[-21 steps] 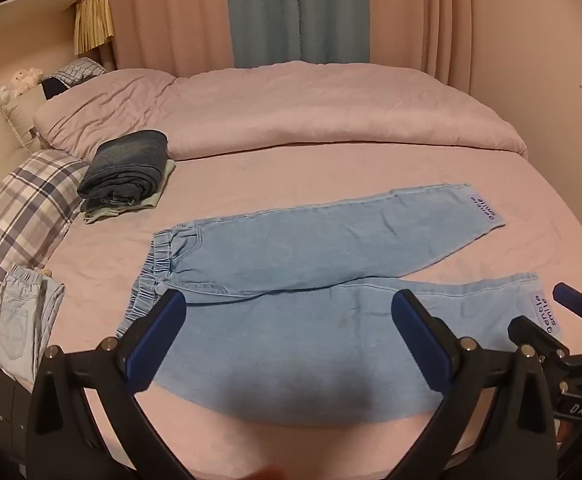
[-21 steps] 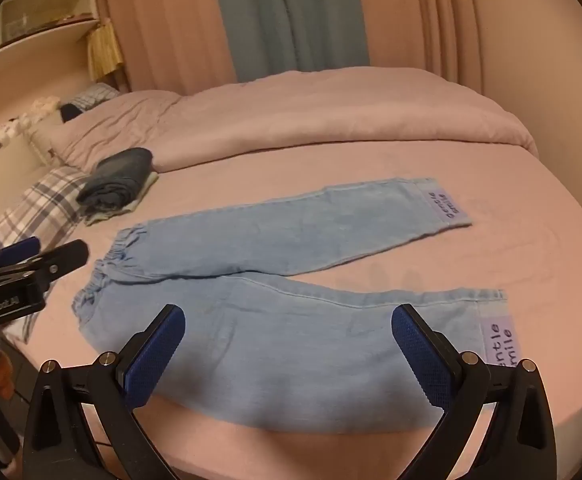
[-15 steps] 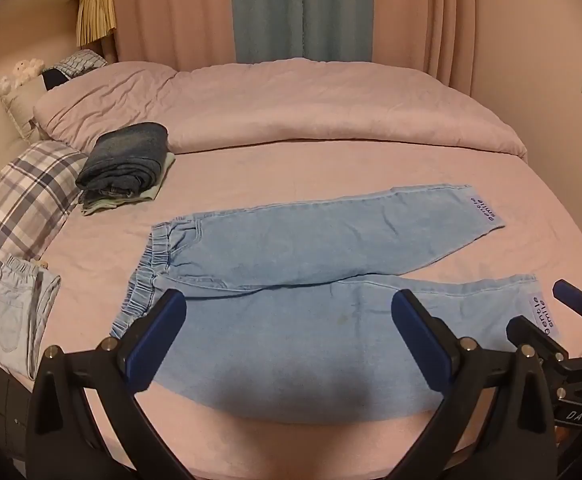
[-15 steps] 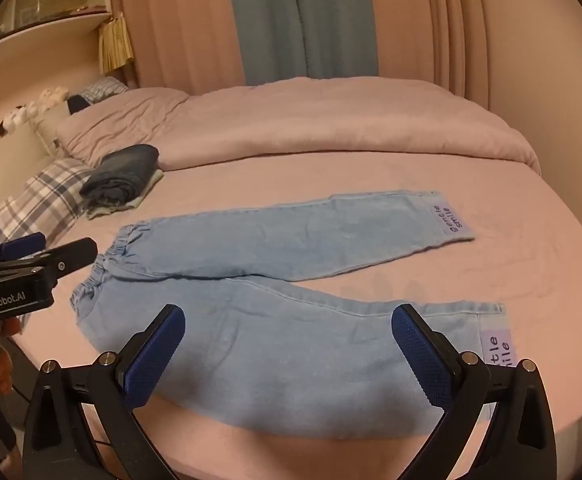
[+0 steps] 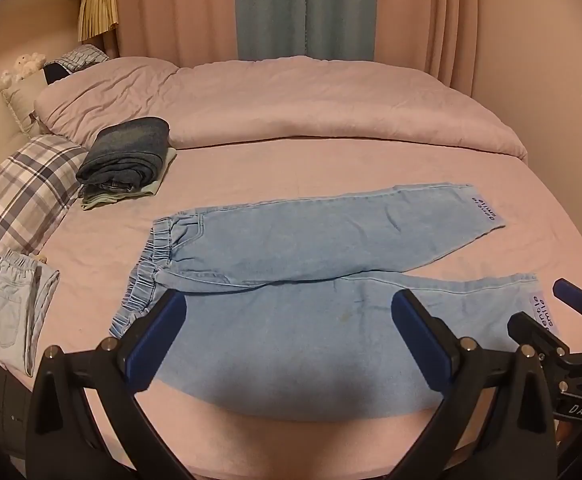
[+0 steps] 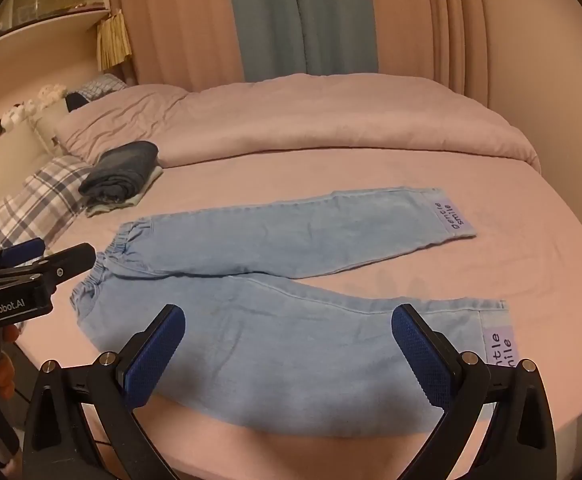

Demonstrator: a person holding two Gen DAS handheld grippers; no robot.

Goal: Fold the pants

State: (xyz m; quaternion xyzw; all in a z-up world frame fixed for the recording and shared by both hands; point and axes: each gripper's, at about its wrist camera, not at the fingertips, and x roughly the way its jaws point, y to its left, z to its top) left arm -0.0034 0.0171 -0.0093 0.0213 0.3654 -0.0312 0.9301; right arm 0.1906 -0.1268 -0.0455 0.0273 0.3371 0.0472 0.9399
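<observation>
Light blue denim pants (image 5: 311, 272) lie flat on the pink bed, waistband to the left, both legs spread out to the right; they also show in the right wrist view (image 6: 291, 300). Each cuff carries a lilac label (image 6: 453, 218). My left gripper (image 5: 289, 344) is open and empty, held above the near leg. My right gripper (image 6: 289, 356) is open and empty, also above the near leg. The right gripper shows at the right edge of the left wrist view (image 5: 563, 336); the left gripper shows at the left edge of the right wrist view (image 6: 39, 268).
A folded dark denim stack (image 5: 127, 158) lies at the back left of the pink sheet (image 5: 331, 168). A plaid pillow (image 5: 15, 200) and another light denim garment (image 5: 11, 312) lie at the left edge. A rolled pink duvet (image 5: 291, 104) runs along the back.
Both grippers have risen and drawn back a little from the pants, so more of the bed shows. The pants have not moved.
</observation>
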